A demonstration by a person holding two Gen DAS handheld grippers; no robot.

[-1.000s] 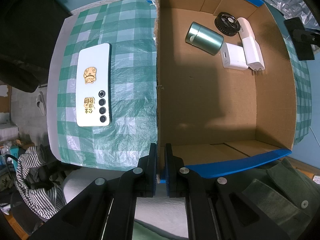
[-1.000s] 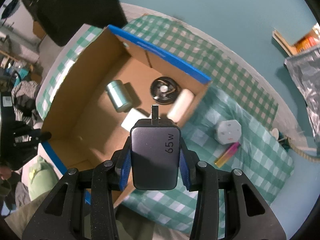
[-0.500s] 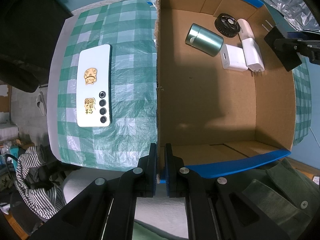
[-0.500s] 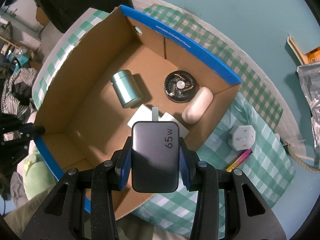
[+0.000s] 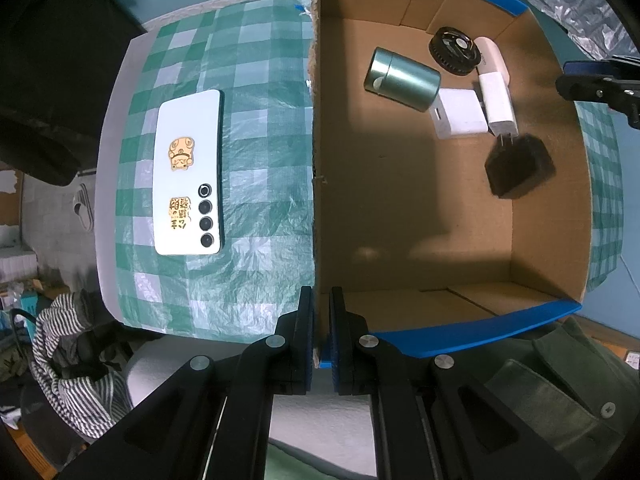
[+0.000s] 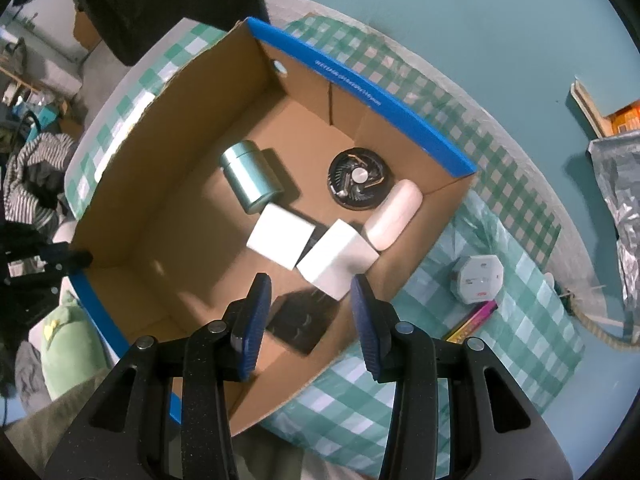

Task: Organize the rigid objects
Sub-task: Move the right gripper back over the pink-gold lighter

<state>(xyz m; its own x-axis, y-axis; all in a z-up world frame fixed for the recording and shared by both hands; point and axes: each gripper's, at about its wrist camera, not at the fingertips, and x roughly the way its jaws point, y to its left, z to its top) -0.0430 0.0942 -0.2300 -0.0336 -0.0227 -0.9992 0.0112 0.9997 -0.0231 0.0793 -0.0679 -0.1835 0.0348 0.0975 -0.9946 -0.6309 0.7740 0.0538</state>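
Right wrist view: the right gripper (image 6: pixel 310 312) is pointed straight down over the cardboard box (image 6: pixel 168 184), its blue-padded jaws held apart with nothing between them. Half a second ago a dark charger marked "65w" was clamped there; now the dark charger (image 6: pixel 298 322) is seen blurred below the jaws, inside the box, just beside two white chargers (image 6: pixel 280 236). In the left wrist view the left gripper (image 5: pixel 322 334) is also pointed straight down, with its jaws pressed together on the box's near wall at the corner, unchanged from the earlier frames. The dark charger (image 5: pixel 520 166) shows there near the right wall, its prongs toward the white chargers. A green tin (image 5: pixel 402 80), a black round fan (image 5: pixel 454 50) and a white oblong case (image 5: pixel 492 54) lie in the far part of the box. A white phone (image 5: pixel 188 178) with gold stickers lies on the checked cloth (image 5: pixel 260 160) left of the box. Small white print on the blue rim is not legible.
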